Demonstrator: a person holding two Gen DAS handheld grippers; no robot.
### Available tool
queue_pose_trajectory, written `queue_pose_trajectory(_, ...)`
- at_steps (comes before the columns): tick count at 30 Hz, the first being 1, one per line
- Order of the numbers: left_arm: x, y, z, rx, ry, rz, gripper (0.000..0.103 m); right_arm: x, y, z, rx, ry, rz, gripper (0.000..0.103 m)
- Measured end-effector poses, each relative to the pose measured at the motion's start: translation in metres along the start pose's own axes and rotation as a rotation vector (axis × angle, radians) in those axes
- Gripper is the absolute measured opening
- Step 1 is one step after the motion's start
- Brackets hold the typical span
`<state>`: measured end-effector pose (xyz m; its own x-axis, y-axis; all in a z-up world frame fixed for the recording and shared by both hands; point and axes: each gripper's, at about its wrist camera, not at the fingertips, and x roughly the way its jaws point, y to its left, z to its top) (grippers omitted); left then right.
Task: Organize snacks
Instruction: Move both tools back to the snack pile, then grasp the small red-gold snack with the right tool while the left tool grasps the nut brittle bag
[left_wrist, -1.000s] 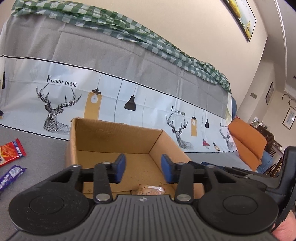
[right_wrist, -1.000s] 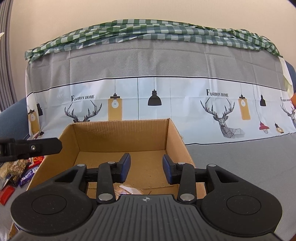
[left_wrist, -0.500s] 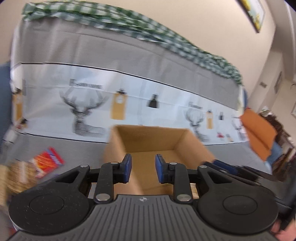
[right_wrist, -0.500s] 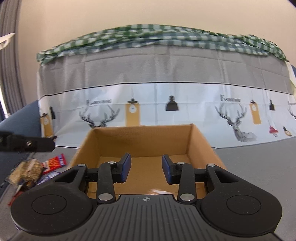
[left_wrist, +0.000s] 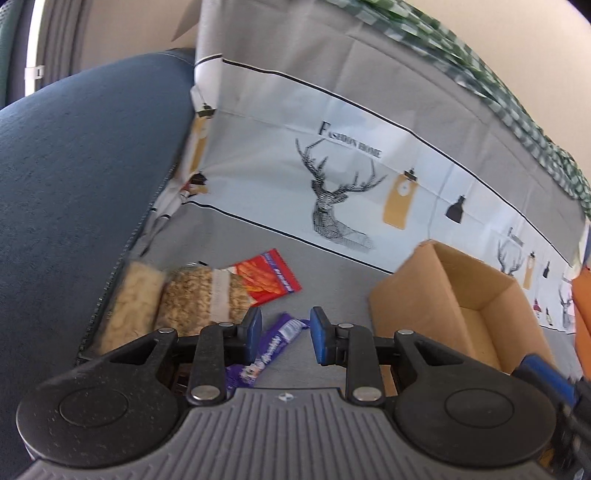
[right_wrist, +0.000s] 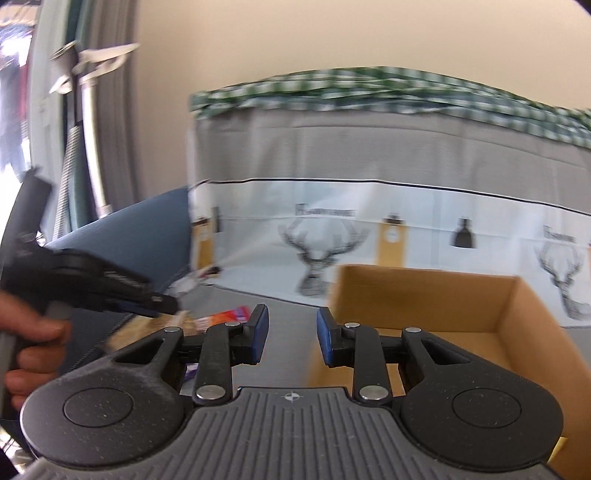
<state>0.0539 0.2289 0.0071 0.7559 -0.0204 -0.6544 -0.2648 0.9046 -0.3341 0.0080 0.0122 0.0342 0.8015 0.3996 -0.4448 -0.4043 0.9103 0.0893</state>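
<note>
In the left wrist view my left gripper (left_wrist: 284, 339) is open and empty, just above a purple snack bar (left_wrist: 275, 345) on the grey sofa cover. To its left lie a brown granola pack (left_wrist: 203, 295), a pale snack pack (left_wrist: 129, 306) and a red-orange snack bag (left_wrist: 267, 277). The open cardboard box (left_wrist: 469, 306) stands to the right. In the right wrist view my right gripper (right_wrist: 291, 338) is open and empty, left of the box (right_wrist: 436, 306). The left gripper (right_wrist: 110, 291) shows there at the left, over the snacks (right_wrist: 225, 317).
A dark blue sofa armrest (left_wrist: 74, 184) rises at the left of the snacks. The deer-print cover (left_wrist: 351, 192) drapes the backrest behind. An orange cushion (left_wrist: 583, 314) sits at the far right. A curtain (right_wrist: 85, 147) hangs beyond the armrest.
Both grippers have swung left, away from the box and toward the snack pile. The left gripper has come down over the purple bar. Both stay open.
</note>
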Motion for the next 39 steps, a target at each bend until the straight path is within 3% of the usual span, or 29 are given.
queue_pose_trajectory(8, 0.01, 0.019, 0.005, -0.081, 0.022, 0.022, 0.038, 0.025, 0.052, -0.013, -0.047, 0.063, 0.101, 0.03)
queue_pose_trajectory(16, 0.014, 0.03, 0.006, -0.103, 0.036, 0.057, 0.047, 0.06, 0.077, -0.036, -0.074, 0.176, 0.116, 0.03)
queue_pose_trajectory(25, 0.019, 0.047, 0.006, -0.172, 0.058, 0.077, 0.064, 0.095, 0.08, -0.064, -0.08, 0.269, 0.082, 0.033)
queue_pose_trajectory(29, 0.027, 0.051, 0.007, -0.203, 0.083, 0.09, 0.079, 0.105, 0.076, -0.074, -0.109, 0.279, 0.051, 0.044)
queue_pose_trajectory(36, 0.049, 0.045, 0.014, -0.184, 0.112, 0.135, 0.095, 0.12, 0.066, -0.086, -0.073, 0.374, 0.065, 0.046)
queue_pose_trajectory(39, 0.061, 0.041, 0.015, -0.169, 0.138, 0.156, 0.095, 0.125, 0.065, -0.089, -0.079, 0.397, 0.07, 0.049)
